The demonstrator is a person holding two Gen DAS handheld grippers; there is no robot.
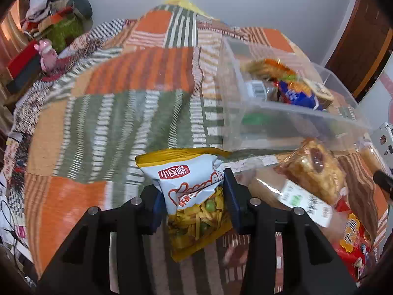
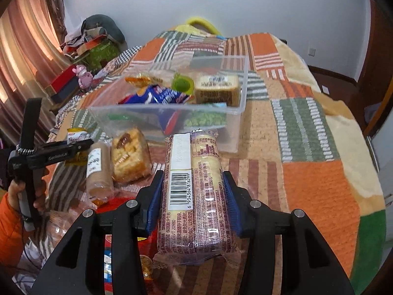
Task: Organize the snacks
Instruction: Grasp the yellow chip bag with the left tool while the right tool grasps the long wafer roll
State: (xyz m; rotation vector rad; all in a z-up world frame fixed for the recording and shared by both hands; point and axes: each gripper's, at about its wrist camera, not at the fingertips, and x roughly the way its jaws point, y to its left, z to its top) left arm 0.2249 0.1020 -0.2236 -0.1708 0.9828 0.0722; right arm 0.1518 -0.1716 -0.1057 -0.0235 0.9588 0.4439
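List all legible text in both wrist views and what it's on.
"小良嘴": red badge on the yellow and white snack bag in the left gripper.
"6 934364 818299": barcode label on the cake pack in the right gripper.
"20980": same pack's fine print; the rest is too small.
Labels in the clear bin: blurred.

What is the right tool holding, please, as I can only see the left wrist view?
Observer: The right tool is shut on a long clear-wrapped biscuit pack with a barcode label.
Operator: Is anything in the clear bin hidden from me?
Observer: Yes, a round green item lies among its snacks.
Operator: What holds my left tool, shut on the yellow snack bag?
Observer: A hand in an orange sleeve grips its handle.
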